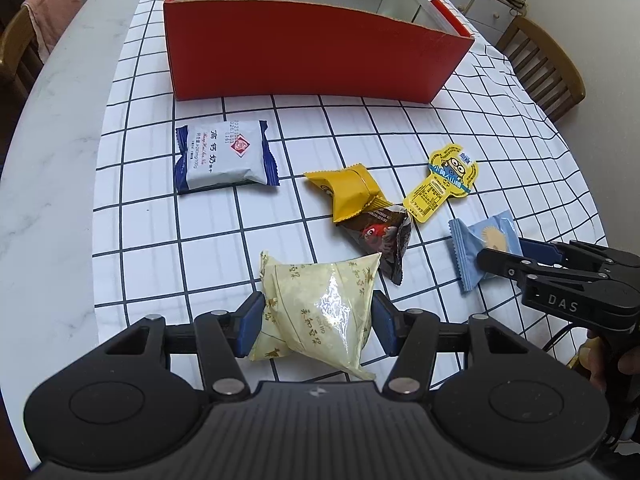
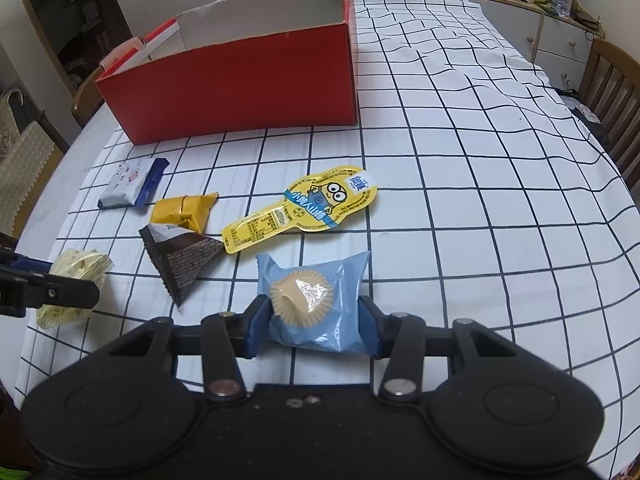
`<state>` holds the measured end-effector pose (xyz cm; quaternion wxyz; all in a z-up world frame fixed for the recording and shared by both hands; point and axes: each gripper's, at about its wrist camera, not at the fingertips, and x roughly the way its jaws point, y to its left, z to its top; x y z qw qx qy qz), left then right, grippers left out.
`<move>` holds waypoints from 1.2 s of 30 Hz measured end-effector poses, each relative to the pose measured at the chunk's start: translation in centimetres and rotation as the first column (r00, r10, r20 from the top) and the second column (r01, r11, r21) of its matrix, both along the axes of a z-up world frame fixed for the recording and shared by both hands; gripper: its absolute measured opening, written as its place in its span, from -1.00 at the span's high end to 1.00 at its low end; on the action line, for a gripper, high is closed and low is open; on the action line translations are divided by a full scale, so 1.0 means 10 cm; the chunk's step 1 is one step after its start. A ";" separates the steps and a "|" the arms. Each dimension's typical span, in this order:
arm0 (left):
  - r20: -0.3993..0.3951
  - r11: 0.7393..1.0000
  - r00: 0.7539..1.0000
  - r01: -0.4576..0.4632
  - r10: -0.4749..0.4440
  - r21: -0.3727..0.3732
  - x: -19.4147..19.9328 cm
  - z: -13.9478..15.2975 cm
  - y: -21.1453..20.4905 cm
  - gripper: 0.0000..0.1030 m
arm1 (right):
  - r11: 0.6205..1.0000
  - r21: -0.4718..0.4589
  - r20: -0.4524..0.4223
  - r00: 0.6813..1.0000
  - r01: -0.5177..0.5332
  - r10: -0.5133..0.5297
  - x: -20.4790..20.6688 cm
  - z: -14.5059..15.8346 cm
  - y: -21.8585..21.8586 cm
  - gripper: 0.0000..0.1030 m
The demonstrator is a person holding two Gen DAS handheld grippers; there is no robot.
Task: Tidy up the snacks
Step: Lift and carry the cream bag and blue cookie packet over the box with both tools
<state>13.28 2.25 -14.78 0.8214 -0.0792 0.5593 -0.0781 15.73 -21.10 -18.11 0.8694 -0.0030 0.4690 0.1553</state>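
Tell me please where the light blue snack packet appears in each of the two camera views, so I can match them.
Left wrist view: the light blue snack packet lies at the right, on the checked cloth, between the fingers of the right tool.
Right wrist view: it sits at bottom centre, between the blue pads.
Shared landmark: the red box, at the far side of the table in both.

The box (image 1: 304, 56) is sitting at the back of the table (image 1: 60, 160). The snack packs (image 1: 360, 196) are lying in front of it, on the cloth (image 1: 400, 136).
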 end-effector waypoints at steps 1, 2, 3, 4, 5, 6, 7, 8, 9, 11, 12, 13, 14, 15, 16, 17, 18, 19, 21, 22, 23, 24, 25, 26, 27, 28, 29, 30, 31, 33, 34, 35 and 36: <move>0.003 1.000 1.000 -0.001 0.001 -0.002 0.00 0.01 0.00 -0.09 | 1.000 0.005 0.002 1.000 0.003 -0.003 -0.01 0.01 -0.01 0.11; 0.006 1.000 1.000 -0.002 0.002 -0.003 0.00 0.03 0.00 -0.09 | 1.000 0.014 0.002 1.000 0.008 -0.008 -0.02 0.03 -0.02 0.11; 0.011 1.000 1.000 -0.004 0.004 -0.003 0.00 0.05 0.00 -0.09 | 1.000 0.028 -0.001 1.000 0.013 -0.013 -0.02 0.05 -0.03 0.11; 0.018 1.000 1.000 -0.005 0.005 -0.005 0.00 0.07 0.00 -0.09 | 0.999 0.039 -0.002 1.000 0.017 -0.017 -0.02 0.07 -0.04 0.11; 0.025 1.000 1.000 -0.006 0.006 -0.005 0.00 0.10 0.00 -0.09 | 0.999 0.048 0.000 1.000 0.021 -0.021 -0.03 0.09 -0.05 0.11; 0.033 1.000 0.999 -0.007 0.007 -0.002 0.01 0.13 0.00 -0.09 | 0.998 0.057 0.004 1.000 0.024 -0.024 -0.03 0.12 -0.06 0.12; 0.042 1.000 0.999 -0.007 0.007 0.002 0.03 0.17 0.00 -0.09 | 0.997 0.068 0.010 1.000 0.023 -0.023 -0.03 0.16 -0.06 0.12; 0.052 1.000 0.999 -0.008 0.008 0.008 0.04 0.20 -0.01 -0.09 | 0.997 0.079 0.017 1.000 0.019 -0.021 -0.03 0.21 -0.06 0.12; 0.066 1.000 0.998 -0.009 0.008 0.016 0.06 0.25 -0.01 -0.09 | 0.996 0.088 0.026 1.000 0.015 -0.018 -0.02 0.26 -0.06 0.12; 0.094 0.999 0.995 -0.012 0.009 0.030 0.10 0.34 -0.03 -0.09 | 0.995 0.100 0.048 0.999 0.005 -0.010 0.02 0.38 -0.05 0.12; 0.109 0.999 0.994 -0.013 0.009 0.039 0.13 0.39 -0.03 -0.09 | 0.995 0.103 0.062 0.998 -0.001 -0.005 0.05 0.44 -0.04 0.12; 0.125 0.999 0.992 -0.015 0.009 0.049 0.16 0.44 -0.04 -0.09 | 0.994 0.107 0.077 0.997 -0.006 -0.002 0.08 0.51 -0.03 0.12; 0.140 0.998 0.990 -0.016 0.007 0.059 0.19 0.49 -0.05 -0.09 | 0.994 0.111 0.091 0.996 -0.012 0.002 0.11 0.57 -0.02 0.12; 0.155 0.998 0.988 -0.017 0.006 0.066 0.23 0.54 -0.06 -0.09 | 0.993 0.116 0.106 0.994 -0.019 0.006 0.16 0.64 -0.01 0.12; 0.170 0.997 0.985 -0.017 0.005 0.070 0.27 0.59 -0.06 -0.09 | 0.992 0.121 0.120 0.993 -0.025 0.010 0.20 0.70 0.00 0.12; 0.185 0.997 0.983 -0.019 0.004 0.075 0.31 0.64 -0.07 -0.09 | 0.992 0.125 0.134 0.991 -0.031 0.015 0.25 0.77 0.01 0.12; 0.199 0.996 0.980 -0.021 0.004 0.083 0.36 0.69 -0.07 -0.09 | 0.991 0.126 0.150 0.988 -0.040 0.021 0.30 0.83 0.03 0.12; 0.212 0.996 0.977 -0.024 0.004 0.091 0.42 0.74 -0.08 -0.09 | 0.991 0.125 0.167 0.986 -0.049 0.028 0.35 0.90 0.05 0.12; 0.234 0.994 0.972 -0.030 0.005 0.103 0.53 0.82 -0.08 -0.09 | 0.991 0.117 0.197 0.980 -0.065 0.041 0.46 1.00 0.09 0.12; 0.243 0.993 0.970 -0.034 0.006 0.112 0.59 0.86 -0.08 -0.09 | 0.991 0.113 0.210 0.976 -0.073 0.048 0.52 1.04 0.11 0.12; 0.252 0.992 0.968 -0.038 0.006 0.122 0.66 0.89 -0.09 -0.09 | 0.991 0.108 0.222 0.974 -0.080 0.055 0.59 1.09 0.14 0.12; 0.259 0.990 0.966 -0.043 0.007 0.133 0.72 0.92 -0.08 -0.09 | 0.991 0.104 0.232 0.971 -0.086 0.060 0.65 1.12 0.16 0.12; 0.266 0.989 0.964 -0.049 0.009 0.142 0.79 0.94 -0.08 -0.09 | 0.991 0.098 0.239 0.969 -0.089 0.064 0.72 1.14 0.18 0.12; 0.272 0.987 0.962 -0.055 0.012 0.150 0.85 0.96 -0.08 -0.09 | 0.991 0.093 0.243 0.968 -0.092 0.067 0.79 1.16 0.20 0.12; 0.276 0.986 0.961 -0.059 0.014 0.157 0.91 0.98 -0.08 -0.09 | 0.992 0.089 0.245 0.967 -0.093 0.069 0.86 1.18 0.23 0.12; 0.281 0.984 0.960 -0.065 0.016 0.164 0.98 1.00 -0.07 -0.09 | 0.992 0.088 0.247 0.967 -0.094 0.070 0.94 1.20 0.25 0.12; 0.284 0.983 0.959 -0.071 0.020 0.169 1.04 1.01 -0.06 -0.09 | 0.992 0.086 0.248 0.966 -0.096 0.072 1.00 1.21 0.27 0.12; 0.286 0.982 0.958 -0.077 0.024 0.175 1.10 1.02 -0.05 -0.09 | 0.992 0.083 0.250 0.965 -0.098 0.074 1.06 1.22 0.28 0.12; 0.286 0.980 0.958 -0.083 0.028 0.181 1.17 1.03 -0.04 -0.09 | 0.992 0.081 0.250 0.965 -0.100 0.077 1.12 1.22 0.30 0.12; 0.283 0.977 0.958 -0.097 0.040 0.190 1.30 1.03 -0.01 -0.09 | 0.992 0.077 0.249 0.965 -0.104 0.082 1.25 1.24 0.34 0.12; 0.280 0.975 0.959 -0.104 0.047 0.194 1.37 1.02 0.00 -0.09 | 0.992 0.075 0.248 0.965 -0.106 0.085 1.31 1.24 0.35 0.12; 0.277 0.974 0.959 -0.112 0.054 0.198 1.44 1.01 0.02 -0.09 | 0.991 0.073 0.247 0.965 -0.109 0.088 1.37 1.24 0.37 0.12; 0.272 0.972 0.960 -0.118 0.059 0.204 1.50 1.00 0.03 -0.09 | 0.991 0.070 0.244 0.965 -0.113 0.093 1.43 1.25 0.38 0.12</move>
